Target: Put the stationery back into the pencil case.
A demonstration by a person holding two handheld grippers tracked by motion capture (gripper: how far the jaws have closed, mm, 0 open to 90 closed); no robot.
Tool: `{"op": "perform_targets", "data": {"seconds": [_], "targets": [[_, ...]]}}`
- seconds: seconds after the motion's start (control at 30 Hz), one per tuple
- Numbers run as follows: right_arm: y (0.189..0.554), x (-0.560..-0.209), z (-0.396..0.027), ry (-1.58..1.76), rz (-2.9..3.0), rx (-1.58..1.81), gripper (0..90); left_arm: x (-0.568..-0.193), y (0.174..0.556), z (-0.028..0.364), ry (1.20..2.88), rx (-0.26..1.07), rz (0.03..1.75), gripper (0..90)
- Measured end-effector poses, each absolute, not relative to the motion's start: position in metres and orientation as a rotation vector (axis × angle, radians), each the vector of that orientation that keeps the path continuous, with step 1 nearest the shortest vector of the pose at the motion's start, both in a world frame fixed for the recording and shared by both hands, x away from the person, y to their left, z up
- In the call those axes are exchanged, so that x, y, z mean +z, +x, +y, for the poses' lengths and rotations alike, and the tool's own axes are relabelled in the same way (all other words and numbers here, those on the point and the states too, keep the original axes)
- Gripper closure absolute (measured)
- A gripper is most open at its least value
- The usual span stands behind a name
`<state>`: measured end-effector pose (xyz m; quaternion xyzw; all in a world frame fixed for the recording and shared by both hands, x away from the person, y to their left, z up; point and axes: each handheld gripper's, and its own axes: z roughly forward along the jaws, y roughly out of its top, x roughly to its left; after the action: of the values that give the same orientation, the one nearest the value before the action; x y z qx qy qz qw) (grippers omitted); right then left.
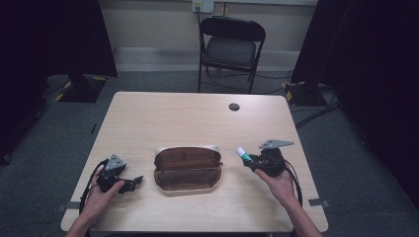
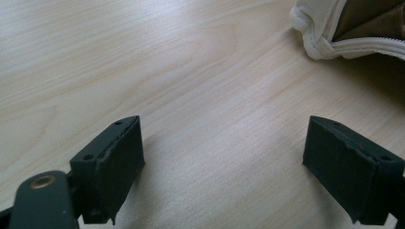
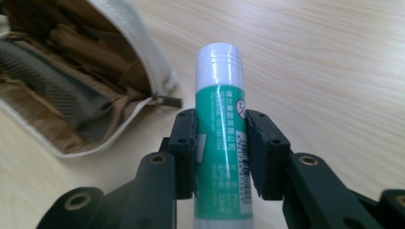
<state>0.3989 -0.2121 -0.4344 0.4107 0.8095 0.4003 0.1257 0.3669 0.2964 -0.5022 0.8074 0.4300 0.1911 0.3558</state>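
A pencil case [image 1: 187, 170] with a white shell and brown lining lies unzipped and spread flat in the middle of the table; its corner [image 2: 329, 33] and its inside [image 3: 62, 90] show in the gripper views. My right gripper [image 1: 248, 160] hangs just right of the case, above the table, shut on a green glue stick [image 3: 222, 138] with a white cap [image 1: 242, 152] that points toward the case. My left gripper [image 1: 134, 181] rests on the table left of the case, open, with bare wood between its jaws [image 2: 222, 162].
A light wooden table [image 1: 173, 118] carries the case; a round cable hole [image 1: 234, 106] sits near its far edge. A black folding chair [image 1: 230, 47] stands beyond the table. Dark curtains hang at both sides, and cables lie on the floor at the right.
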Motion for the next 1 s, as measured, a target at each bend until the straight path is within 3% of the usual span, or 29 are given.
{"op": "perform_targets", "data": {"seconds": [0.47, 1.0], "targets": [[0.370, -0.424, -0.206, 1.107, 2.388, 1.207, 66.4, -0.502, 0.367, 0.296, 2.082, 0.488, 1.113, 13.3], [0.351, -0.416, -0.162, 0.938, 2.502, 1.249, 66.4, -0.502, 0.366, 0.296, 2.085, 0.489, 1.117, 13.3]]}}
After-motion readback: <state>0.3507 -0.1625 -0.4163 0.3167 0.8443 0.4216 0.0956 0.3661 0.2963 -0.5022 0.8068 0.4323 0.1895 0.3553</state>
